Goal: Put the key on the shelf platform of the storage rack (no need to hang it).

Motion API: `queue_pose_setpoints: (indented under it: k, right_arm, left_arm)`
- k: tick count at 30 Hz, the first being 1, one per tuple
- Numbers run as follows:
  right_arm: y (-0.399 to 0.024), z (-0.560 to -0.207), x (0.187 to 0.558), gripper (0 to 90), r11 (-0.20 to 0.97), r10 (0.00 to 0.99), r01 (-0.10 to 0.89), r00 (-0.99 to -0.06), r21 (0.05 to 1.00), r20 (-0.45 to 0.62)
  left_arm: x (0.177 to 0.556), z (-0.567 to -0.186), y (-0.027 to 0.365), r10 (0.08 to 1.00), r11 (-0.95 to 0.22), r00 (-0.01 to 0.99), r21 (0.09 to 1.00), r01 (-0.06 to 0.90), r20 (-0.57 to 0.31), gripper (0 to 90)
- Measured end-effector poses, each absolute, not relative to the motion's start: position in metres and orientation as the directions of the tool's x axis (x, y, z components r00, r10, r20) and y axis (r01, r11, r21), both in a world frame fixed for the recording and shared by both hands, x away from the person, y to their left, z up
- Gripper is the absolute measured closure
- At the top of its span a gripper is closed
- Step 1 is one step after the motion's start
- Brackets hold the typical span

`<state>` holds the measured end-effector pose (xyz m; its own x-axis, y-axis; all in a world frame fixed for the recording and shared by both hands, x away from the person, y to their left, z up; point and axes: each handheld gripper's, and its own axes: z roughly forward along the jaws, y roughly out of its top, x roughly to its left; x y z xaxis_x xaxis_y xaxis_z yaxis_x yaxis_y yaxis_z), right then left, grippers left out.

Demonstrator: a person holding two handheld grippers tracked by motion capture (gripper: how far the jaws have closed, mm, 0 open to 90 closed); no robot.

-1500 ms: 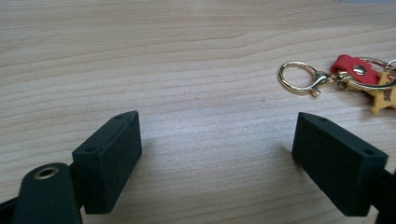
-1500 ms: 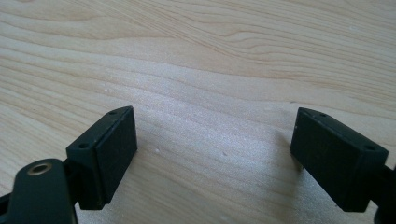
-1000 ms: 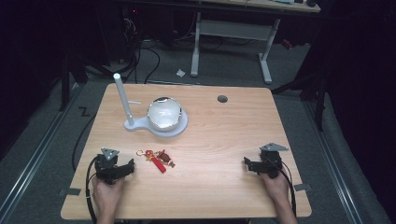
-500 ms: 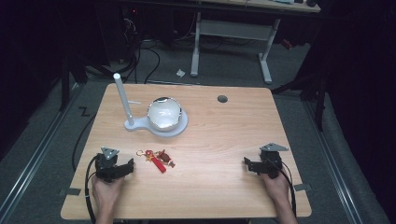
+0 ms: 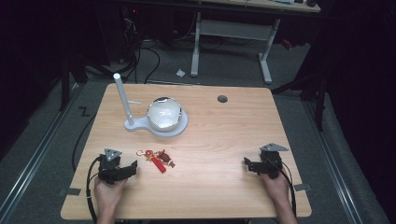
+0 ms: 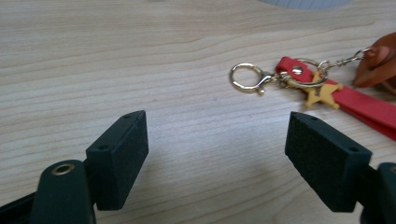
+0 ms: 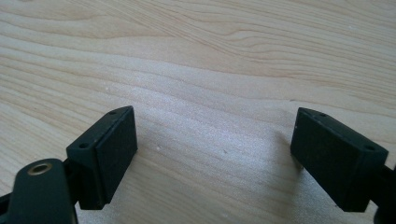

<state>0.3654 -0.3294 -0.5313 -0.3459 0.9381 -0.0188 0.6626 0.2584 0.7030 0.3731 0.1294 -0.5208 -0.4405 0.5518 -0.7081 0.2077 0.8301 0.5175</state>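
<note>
A keychain (image 5: 156, 158) with a gold ring, a red strap, a yellow star and a brownish charm lies on the wooden table (image 5: 224, 140), left of the middle. My left gripper (image 5: 133, 169) rests on the table just left of it, pointing at it. In the left gripper view the keychain (image 6: 322, 91) lies ahead and to the right of the left gripper (image 6: 217, 135). Its jaws are open and have just been closing slightly, with nothing between them. My right gripper (image 5: 247, 164) sits near the right front of the table. It is open over bare wood (image 7: 215, 135).
A white stand (image 5: 182, 128) with a tall post (image 5: 120, 98) holds a shiny round bowl (image 5: 164, 113) at the back left. A round cable hole (image 5: 222, 99) is at the back centre. The floor around the table is dark, with desk legs and cables beyond.
</note>
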Motion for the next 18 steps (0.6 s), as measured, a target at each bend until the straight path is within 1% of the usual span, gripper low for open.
queue_pose_setpoints:
  k: [6,7,9,12,14,15,18]
  right_arm:
    - [-0.329,-0.531,0.365,14.5,0.257,0.938,0.664,-0.345,0.702,-0.018]
    - [-0.329,-0.531,0.365,14.5,0.257,0.938,0.664,-0.345,0.702,-0.018]
    - [-0.329,-0.531,0.365,14.5,0.259,0.938,0.663,-0.346,0.703,-0.019]
    - [-0.329,-0.531,0.365,14.5,0.258,0.938,0.663,-0.346,0.703,-0.019]
    - [-0.329,-0.531,0.365,14.5,0.259,0.938,0.663,-0.346,0.703,-0.019]
    - [-0.329,-0.531,0.365,14.5,0.259,0.938,0.663,-0.346,0.703,-0.019]
    - [-0.329,-0.531,0.365,14.5,0.257,0.939,0.663,-0.345,0.703,-0.018]
  left_arm:
    - [0.369,-0.515,0.121,0.549,0.833,-0.422,0.513,0.208,-0.721,26.2]
    - [0.367,-0.514,0.119,0.562,0.825,-0.403,0.521,0.217,-0.722,28.1]
    - [0.366,-0.511,0.116,0.557,0.829,-0.392,0.512,0.224,-0.732,31.0]
    - [0.364,-0.508,0.112,0.554,0.832,-0.369,0.499,0.241,-0.746,32.3]
    - [0.363,-0.506,0.107,0.561,0.828,-0.360,0.503,0.248,-0.746,33.3]
    - [0.362,-0.506,0.106,0.578,0.816,-0.345,0.516,0.261,-0.739,33.6]
    - [0.360,-0.502,0.099,0.580,0.814,-0.327,0.513,0.274,-0.746,36.1]
